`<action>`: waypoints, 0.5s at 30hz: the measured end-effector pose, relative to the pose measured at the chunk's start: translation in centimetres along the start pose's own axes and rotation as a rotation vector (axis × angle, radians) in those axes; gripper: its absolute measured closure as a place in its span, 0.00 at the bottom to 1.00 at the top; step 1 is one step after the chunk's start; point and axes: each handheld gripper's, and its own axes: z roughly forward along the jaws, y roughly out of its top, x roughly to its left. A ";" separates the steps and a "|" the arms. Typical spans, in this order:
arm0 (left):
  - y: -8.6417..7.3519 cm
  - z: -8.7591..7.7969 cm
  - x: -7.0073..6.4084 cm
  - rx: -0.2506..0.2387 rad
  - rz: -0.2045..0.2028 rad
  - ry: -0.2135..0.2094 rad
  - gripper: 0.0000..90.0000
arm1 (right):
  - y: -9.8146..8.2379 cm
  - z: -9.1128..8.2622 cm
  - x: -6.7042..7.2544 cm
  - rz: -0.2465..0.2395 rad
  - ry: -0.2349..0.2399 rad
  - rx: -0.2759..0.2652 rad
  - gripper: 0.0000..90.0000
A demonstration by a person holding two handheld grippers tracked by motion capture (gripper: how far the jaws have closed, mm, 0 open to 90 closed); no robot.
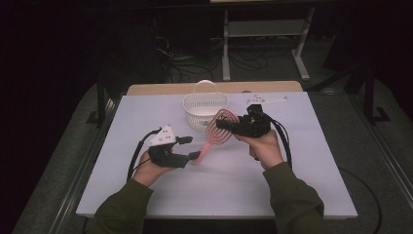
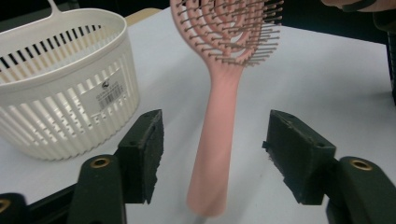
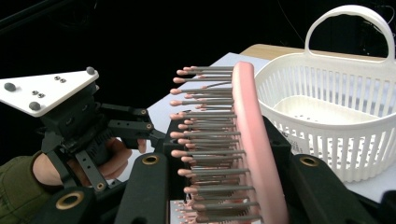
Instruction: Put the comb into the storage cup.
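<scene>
A pink hairbrush (image 1: 214, 134) with a vented head hangs above the white table (image 1: 234, 185), handle slanting down to the left. My right gripper (image 1: 221, 124) is shut on the brush's head; in the right gripper view the bristled head (image 3: 252, 135) stands edge-on between the jaws of the right gripper (image 3: 224, 186). My left gripper (image 1: 193, 147) is at the handle's lower end. In the left gripper view the handle (image 2: 215, 130) runs between the pads (image 2: 149, 154) with a gap on each side, so the left gripper (image 2: 215, 158) is open.
A white slatted basket (image 1: 204, 105) with an arched handle stands on the table just behind the brush, empty inside (image 3: 336, 107). It sits close to the left gripper's left pad (image 2: 60, 93). Dark floor, cables and a table frame lie beyond the far edge.
</scene>
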 end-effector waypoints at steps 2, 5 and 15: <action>-0.2 -0.3 0.2 0.007 -0.002 0.002 0.37 | 0.0 -0.1 0.0 -0.001 -0.003 -0.001 0.69; -0.6 -0.7 0.6 0.016 -0.011 0.006 0.33 | 0.0 -0.1 -0.1 0.002 -0.005 -0.004 0.69; -2.4 -2.1 1.2 0.062 -0.033 0.038 0.15 | 0.1 -0.4 -0.3 0.004 -0.012 -0.009 0.69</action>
